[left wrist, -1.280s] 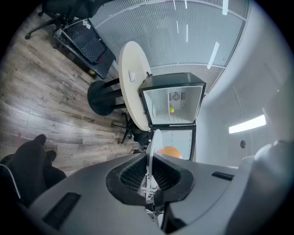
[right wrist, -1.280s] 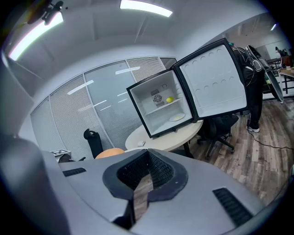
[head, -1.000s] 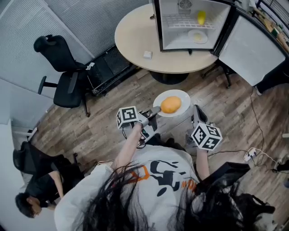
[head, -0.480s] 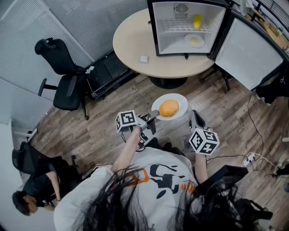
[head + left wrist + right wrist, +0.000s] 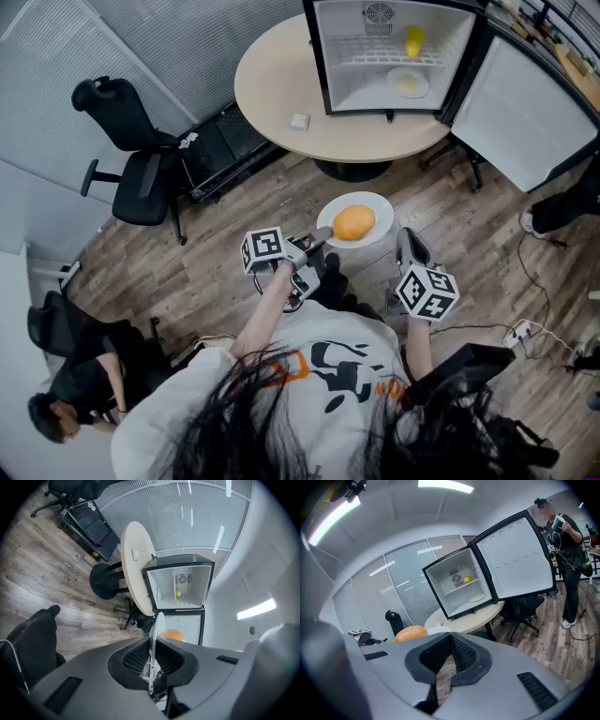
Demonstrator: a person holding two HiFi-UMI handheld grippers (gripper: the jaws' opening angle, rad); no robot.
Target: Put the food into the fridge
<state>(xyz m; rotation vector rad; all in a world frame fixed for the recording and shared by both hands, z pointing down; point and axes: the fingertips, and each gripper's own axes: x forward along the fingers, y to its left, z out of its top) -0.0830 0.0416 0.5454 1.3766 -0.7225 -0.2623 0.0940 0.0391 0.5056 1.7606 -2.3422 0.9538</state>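
Observation:
A white plate (image 5: 375, 208) carries a round orange food (image 5: 353, 223) above the wood floor, in front of the person. My left gripper (image 5: 322, 235) is shut on the plate's left rim. The left gripper view shows the plate (image 5: 155, 626) edge-on between the jaws, with the food (image 5: 171, 634) behind it. My right gripper (image 5: 406, 241) is shut and holds nothing, just right of the plate. The open fridge (image 5: 323, 56) stands on the round table (image 5: 272, 80). It holds a yellow fruit (image 5: 413, 39) on the shelf and a plate (image 5: 410, 84) below.
The fridge door (image 5: 520, 108) swings open to the right. A small white object (image 5: 299, 121) lies on the table. A black office chair (image 5: 131, 141) stands to the left, with a seated person (image 5: 66, 403) at the lower left. Another person (image 5: 567, 550) stands beyond the door. Cables (image 5: 525, 323) lie on the floor.
Both grippers and the plate with the food have edged slightly toward the table. The left grip on the plate is unchanged, and the right gripper stays shut.

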